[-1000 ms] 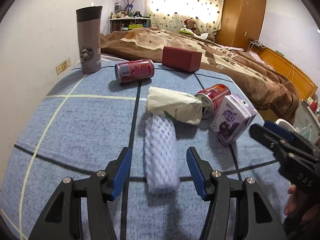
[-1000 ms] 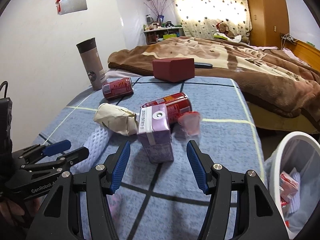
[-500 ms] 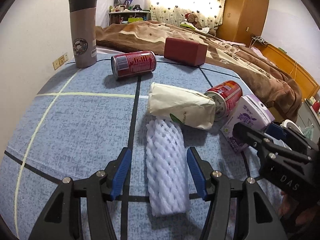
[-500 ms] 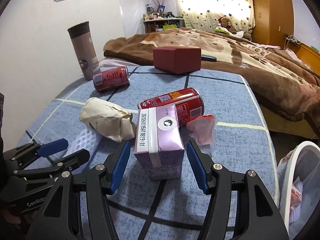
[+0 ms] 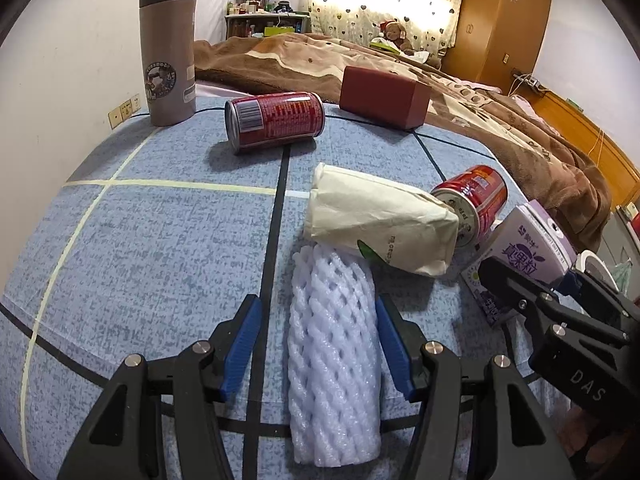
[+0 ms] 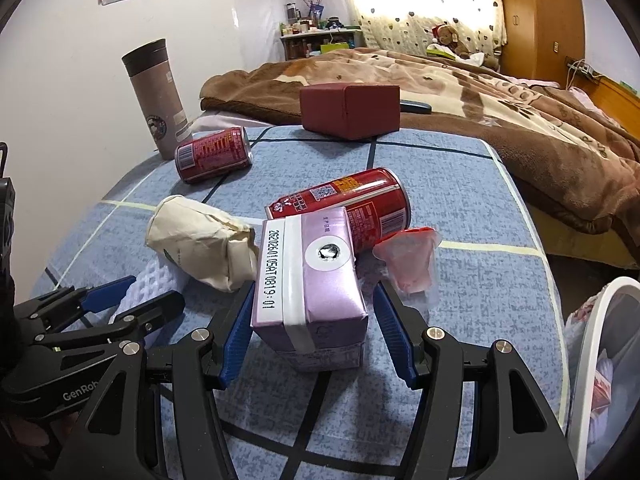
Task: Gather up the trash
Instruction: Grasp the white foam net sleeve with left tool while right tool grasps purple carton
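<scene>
Left tool [image 5: 318, 344] has its jaws apart, straddling the white foam net [image 5: 332, 364] flat on the blue bench [image 5: 160, 248], pads not pressing yet. It's lined up lengthwise, probably for a squeeze. The paper bag [image 5: 380, 224] overlaps the net's far end, so that could drag.

Right tool [image 6: 314, 338] also stands apart around the upright purple carton [image 6: 308, 280]. Red can [image 6: 352, 204] touches behind; white bin [image 6: 592, 364] waits just off the bench's right edge.

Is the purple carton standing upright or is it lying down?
Upright. The carton stands on its base, its top with the round straw seal facing up, between the right gripper's fingers.
</scene>
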